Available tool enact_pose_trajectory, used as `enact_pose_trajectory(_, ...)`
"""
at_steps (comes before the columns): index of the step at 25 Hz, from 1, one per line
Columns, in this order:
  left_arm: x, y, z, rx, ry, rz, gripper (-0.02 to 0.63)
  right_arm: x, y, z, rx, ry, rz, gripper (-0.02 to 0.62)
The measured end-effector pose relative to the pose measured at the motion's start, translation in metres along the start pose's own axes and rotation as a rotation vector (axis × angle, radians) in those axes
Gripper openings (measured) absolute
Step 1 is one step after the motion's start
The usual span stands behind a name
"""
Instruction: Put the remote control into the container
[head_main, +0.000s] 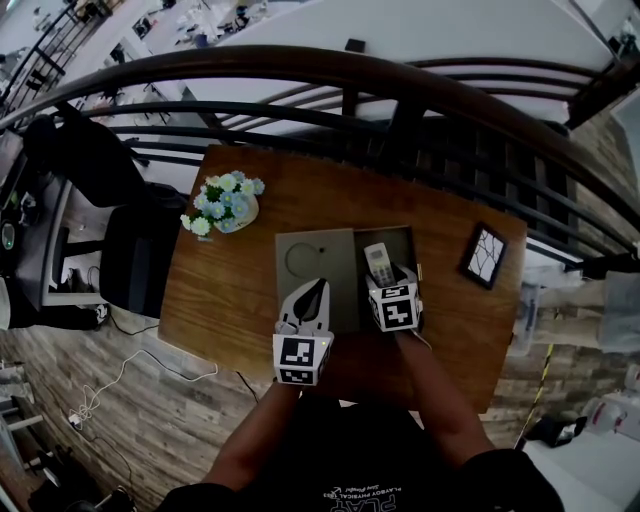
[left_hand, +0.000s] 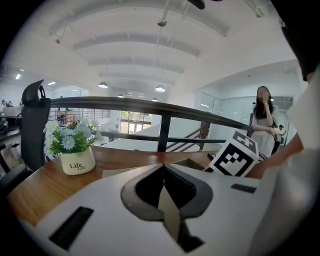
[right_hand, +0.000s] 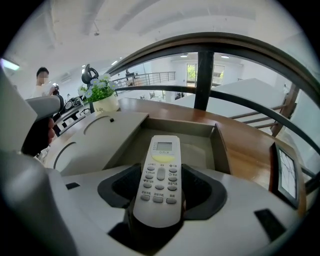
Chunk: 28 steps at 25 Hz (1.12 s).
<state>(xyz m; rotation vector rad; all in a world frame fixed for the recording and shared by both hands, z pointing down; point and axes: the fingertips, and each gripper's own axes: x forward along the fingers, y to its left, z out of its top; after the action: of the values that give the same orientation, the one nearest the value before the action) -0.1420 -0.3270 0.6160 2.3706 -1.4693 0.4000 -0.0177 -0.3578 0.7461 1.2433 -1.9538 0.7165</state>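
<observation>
A white remote control (right_hand: 161, 170) with a small screen and grey buttons is clamped at its near end in my right gripper (right_hand: 160, 199), which is shut on it. Its far end reaches over the open grey container (right_hand: 220, 145) on the wooden table. In the head view the remote (head_main: 379, 264) lies over the container's right compartment (head_main: 408, 240), with the right gripper (head_main: 386, 283) at its near edge. My left gripper (head_main: 312, 298) is shut and empty above the flat lid (head_main: 315, 262) that lies open to the left. Its jaws (left_hand: 162, 192) are pressed together.
A white pot of blue and white flowers (head_main: 224, 206) stands at the table's far left. A small framed picture (head_main: 484, 254) leans at the right edge. A dark railing (head_main: 400, 110) runs behind the table and an office chair (head_main: 125, 255) sits at its left. A person (left_hand: 262, 120) stands far off.
</observation>
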Motion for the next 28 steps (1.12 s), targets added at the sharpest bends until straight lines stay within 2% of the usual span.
enact_pose_trajectory(5, -0.003, 0.001, -0.001, -0.013, 0.005, 0.005, 0.006, 0.002, 0.007, -0.003, -0.007, 0.013, 0.046, 0.267)
enact_pose_trajectory(8, -0.006, 0.005, 0.0, -0.011, 0.002, 0.021, 0.006, -0.007, 0.008, -0.001, -0.003, -0.005, 0.039, 0.273)
enact_pose_trajectory(14, -0.013, 0.012, 0.01, -0.005, -0.012, 0.05, 0.006, -0.05, 0.008, 0.034, -0.001, -0.145, 0.025, 0.276)
enact_pose_trajectory(19, -0.022, 0.005, 0.024, -0.007, -0.048, 0.056, 0.006, -0.104, 0.017, 0.071, -0.053, -0.295, 0.031, 0.275)
enact_pose_trajectory(28, -0.051, -0.019, 0.074, 0.041, -0.156, 0.081, 0.006, -0.197, 0.031, 0.116, -0.129, -0.541, 0.038, 0.273)
